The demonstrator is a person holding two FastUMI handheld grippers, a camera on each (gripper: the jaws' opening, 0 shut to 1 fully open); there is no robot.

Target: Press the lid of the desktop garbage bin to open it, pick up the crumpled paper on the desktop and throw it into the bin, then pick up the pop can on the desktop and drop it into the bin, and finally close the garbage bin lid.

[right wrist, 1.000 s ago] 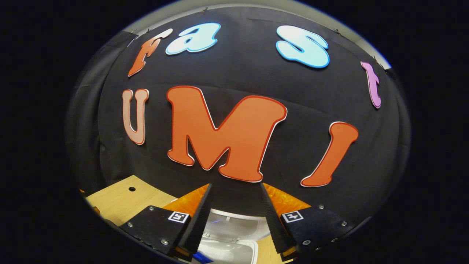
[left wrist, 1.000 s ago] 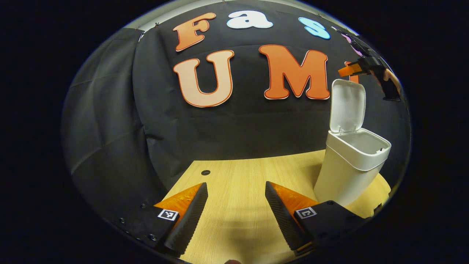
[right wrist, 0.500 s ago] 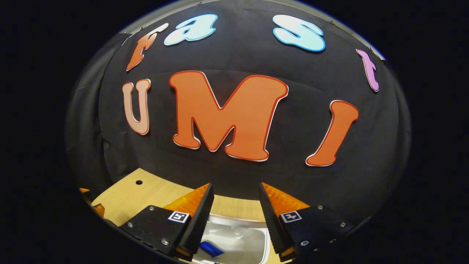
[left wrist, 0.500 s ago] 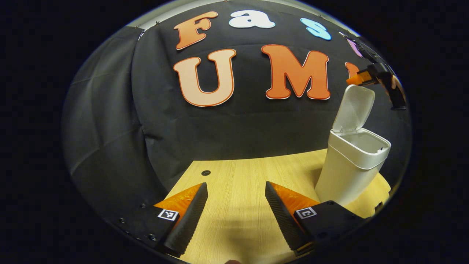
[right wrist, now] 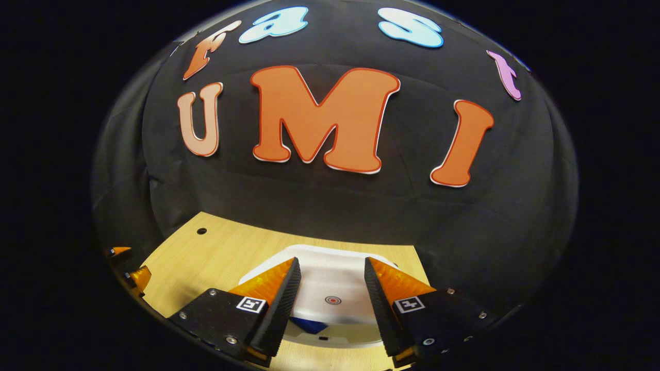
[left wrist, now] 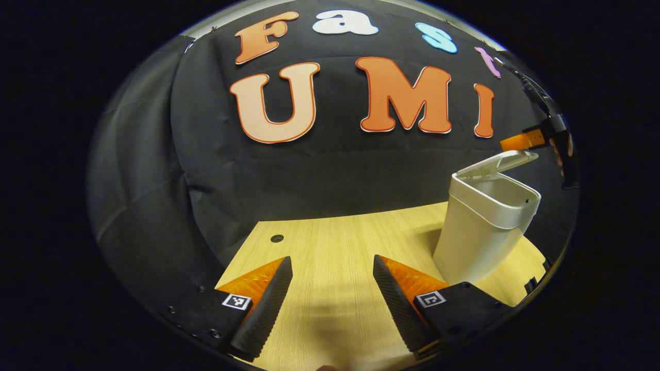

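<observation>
1. In the left gripper view, the left gripper (left wrist: 332, 288) sits at the bottom centre of the frame with its fingers spread apart and nothing between them, above the bare wooden desktop (left wrist: 330, 242).
2. The white garbage bin (left wrist: 482, 234) stands on the desktop at the right of that view, leaning in the fisheye picture.
3. Its lid (left wrist: 497, 164) is nearly down, tilted at a shallow angle, with a narrow gap open on the front side.
4. The right gripper (left wrist: 521, 141) shows at the far right edge of that view, just above the raised edge of the lid; whether it touches the lid I cannot tell.
5. In the right gripper view, the right gripper (right wrist: 330, 296) is at the bottom centre, fingers apart and empty, directly over the lid (right wrist: 332, 288), which bears a small red ring mark.
6. Something blue (right wrist: 307, 324) shows in the gap under the lid's near edge.
7. A small round hole (left wrist: 277, 238) marks the desktop at centre left of the left gripper view.
</observation>
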